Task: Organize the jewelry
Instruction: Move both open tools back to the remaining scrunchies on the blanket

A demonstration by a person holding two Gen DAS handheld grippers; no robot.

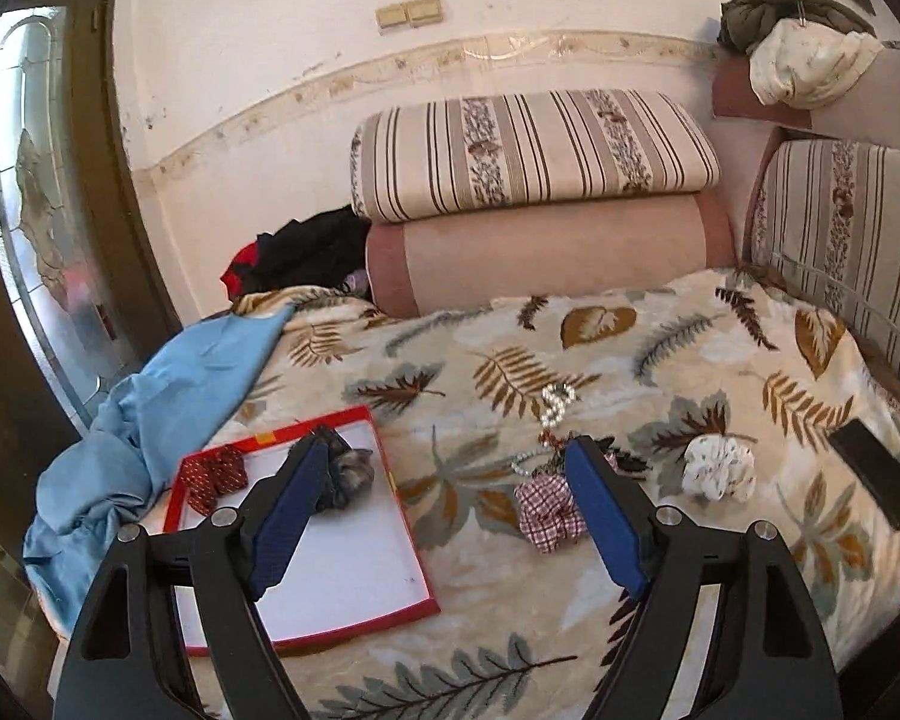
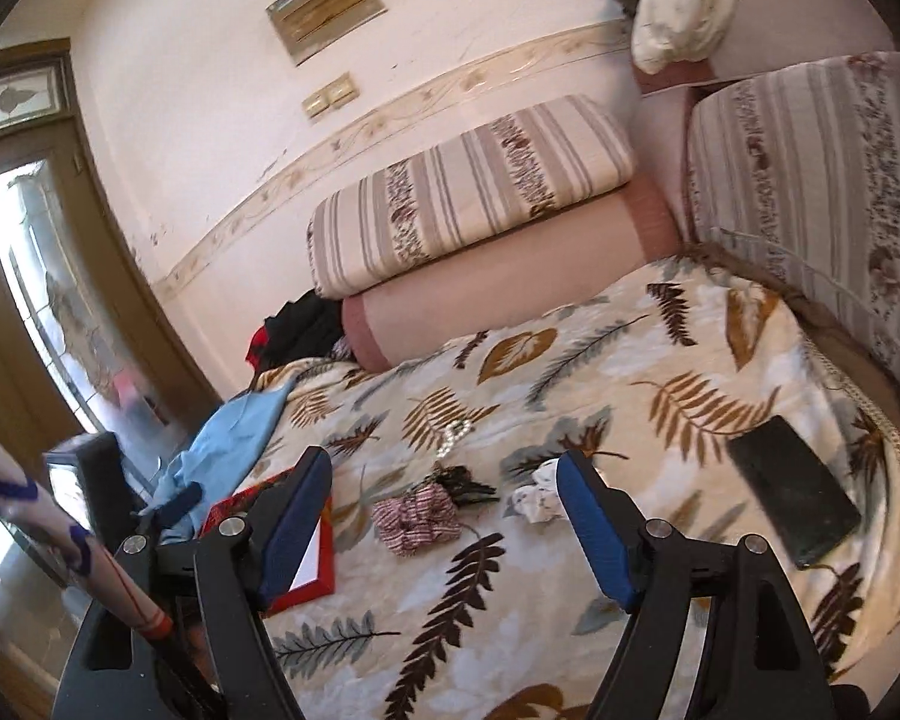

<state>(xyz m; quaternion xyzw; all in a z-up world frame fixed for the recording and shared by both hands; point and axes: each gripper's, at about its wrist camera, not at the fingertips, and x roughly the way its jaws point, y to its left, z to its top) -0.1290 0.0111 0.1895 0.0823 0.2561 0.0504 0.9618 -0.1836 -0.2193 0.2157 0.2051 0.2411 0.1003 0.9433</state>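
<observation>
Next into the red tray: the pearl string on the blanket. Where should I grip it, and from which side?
Take the pearl string across its bunched near coil, coming straight down from above. It lies flat in a loose S on the leaf-print blanket, so a side approach would only push it. The left hand-held gripper, open and empty, probably suits it, since the red tray lies on that side.

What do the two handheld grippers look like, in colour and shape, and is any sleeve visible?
Each gripper, left and right, has two long fingers with textured blue pads on black plastic frames with triangular cut-outs and round silver bolts. No cables show. In the right wrist view, a pale sleeve with blue markings and a red band at the cuff.
</observation>
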